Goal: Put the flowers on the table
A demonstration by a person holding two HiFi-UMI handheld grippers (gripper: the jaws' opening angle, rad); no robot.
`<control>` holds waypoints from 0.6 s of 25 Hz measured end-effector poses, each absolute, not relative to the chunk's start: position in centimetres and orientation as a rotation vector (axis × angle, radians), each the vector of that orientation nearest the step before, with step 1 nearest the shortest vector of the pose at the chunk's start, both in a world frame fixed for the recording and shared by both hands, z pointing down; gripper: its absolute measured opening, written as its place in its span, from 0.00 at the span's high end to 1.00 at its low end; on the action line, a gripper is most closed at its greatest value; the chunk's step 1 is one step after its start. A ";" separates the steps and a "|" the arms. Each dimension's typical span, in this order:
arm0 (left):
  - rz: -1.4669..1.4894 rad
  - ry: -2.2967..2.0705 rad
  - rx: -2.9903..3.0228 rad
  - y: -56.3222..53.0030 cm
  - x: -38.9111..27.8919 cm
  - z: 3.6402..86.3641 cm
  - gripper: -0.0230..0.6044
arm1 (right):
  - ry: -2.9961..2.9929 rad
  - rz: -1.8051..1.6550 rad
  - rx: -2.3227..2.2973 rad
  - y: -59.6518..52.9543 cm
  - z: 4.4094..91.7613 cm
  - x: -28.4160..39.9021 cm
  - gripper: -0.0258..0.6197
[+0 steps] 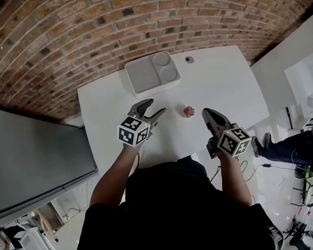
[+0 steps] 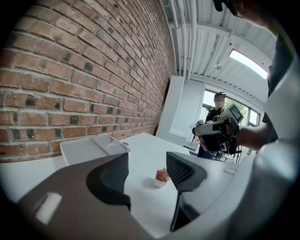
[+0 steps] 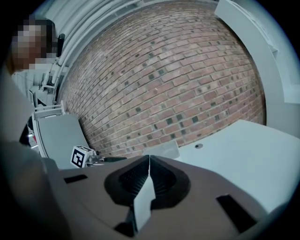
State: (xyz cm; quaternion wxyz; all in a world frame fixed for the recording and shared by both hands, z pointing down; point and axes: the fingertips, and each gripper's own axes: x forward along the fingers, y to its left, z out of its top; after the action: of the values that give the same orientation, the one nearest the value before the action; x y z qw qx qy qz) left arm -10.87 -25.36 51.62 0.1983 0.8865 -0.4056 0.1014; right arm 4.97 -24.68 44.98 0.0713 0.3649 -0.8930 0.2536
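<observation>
The flowers (image 1: 189, 111) are a small pink-red tuft in a white pot, standing upright on the white table (image 1: 222, 89) between my two grippers. In the left gripper view the flowers (image 2: 161, 176) show through the gap of the jaws, farther out on the table. My left gripper (image 1: 156, 106) hovers just left of the pot, open and holding nothing; its jaws (image 2: 147, 160) stand wide apart. The right gripper (image 1: 205, 112) is just right of the pot, and its tips (image 3: 149, 160) are shut together with nothing held. Neither touches the pot.
A white compartment tray (image 1: 144, 76) sits at the table's far side by the brick wall (image 1: 92, 32), with a small round fitting (image 1: 189, 59) to its right. A grey panel (image 1: 34, 157) stands to the left. Another person's legs (image 1: 285, 145) and cables are on the floor at right.
</observation>
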 end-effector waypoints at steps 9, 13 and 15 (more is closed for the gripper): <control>0.113 -1.292 2.495 -23.8 -16.3 44.8 0.78 | -2.703 0.707 1.054 -23.8 43.6 3.8 0.94; 0.063 -1.318 2.502 -23.5 -16.4 42.2 0.86 | -2.742 0.647 1.061 -24.9 41.5 5.0 0.94; 0.069 -1.345 2.520 -23.7 -16.3 41.1 0.88 | -2.766 0.628 1.083 -25.3 40.7 5.9 0.94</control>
State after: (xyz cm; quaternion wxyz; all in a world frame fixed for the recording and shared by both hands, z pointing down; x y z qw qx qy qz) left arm -16.34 -23.66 41.09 0.1415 0.8731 -0.4659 0.0237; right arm 5.90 -25.29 40.70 0.0526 0.3562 -0.9098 0.2065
